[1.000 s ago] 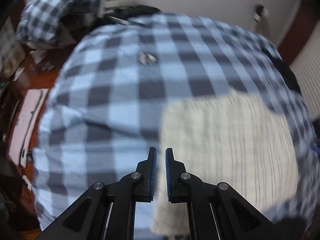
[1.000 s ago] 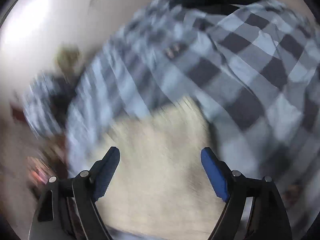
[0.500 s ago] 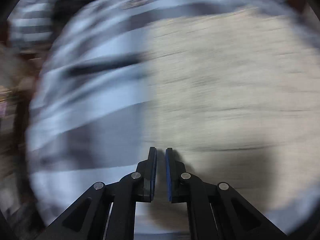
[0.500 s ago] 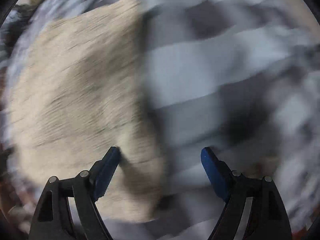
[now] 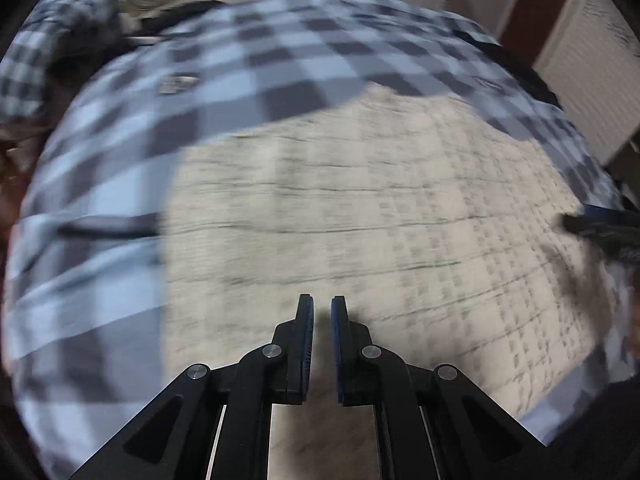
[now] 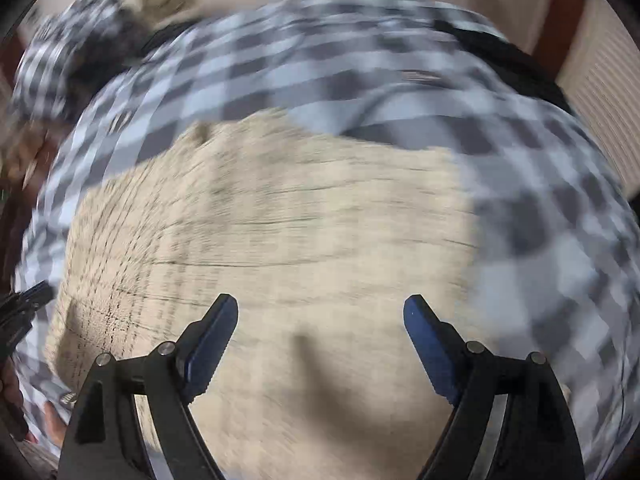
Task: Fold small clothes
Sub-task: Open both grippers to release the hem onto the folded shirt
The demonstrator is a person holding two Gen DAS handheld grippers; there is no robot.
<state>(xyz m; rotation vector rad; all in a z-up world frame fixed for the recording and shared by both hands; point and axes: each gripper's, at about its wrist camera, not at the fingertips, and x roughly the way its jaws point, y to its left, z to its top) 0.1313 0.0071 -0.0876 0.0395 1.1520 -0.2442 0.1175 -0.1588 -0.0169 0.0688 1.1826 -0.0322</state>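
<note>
While both views are motion-blurred, the layout reads clearly enough: a cream knit garment [image 5: 360, 208] lies flat on a bed covered with a blue-grey checked blanket [image 5: 248, 68]. Left gripper [image 5: 322, 320] hangs over the near part of the cloth, fingers [image 5: 306, 328] almost together with a thin gap, nothing visibly between them. Right gripper [image 6: 320, 320] also hangs over the same garment [image 6: 280, 240], its fingers [image 6: 212, 332] spread wide apart, empty.

Key relation: the garment spreads forward and outward from both grippers, and its long axis looks to run side to side across the views, though the fisheye makes this uncertain. In the left wrist view the cloth extends mostly ahead and to the right; its left edge sits left of the fingers. In the right wrist view the cloth extends ahead and to the left; its right edge sits just right of the right finger. So each gripper is nearest its own side edge.

Judgement: the fold looks not yet started. The right gripper is better set for a grab since it is spread; the left would need to part first. Whether either touches the cloth, cannot tell.

A dark heap [image 6: 92, 60] and a checked bundle [image 5: 60, 20] sit at the far left of the bed.
</note>
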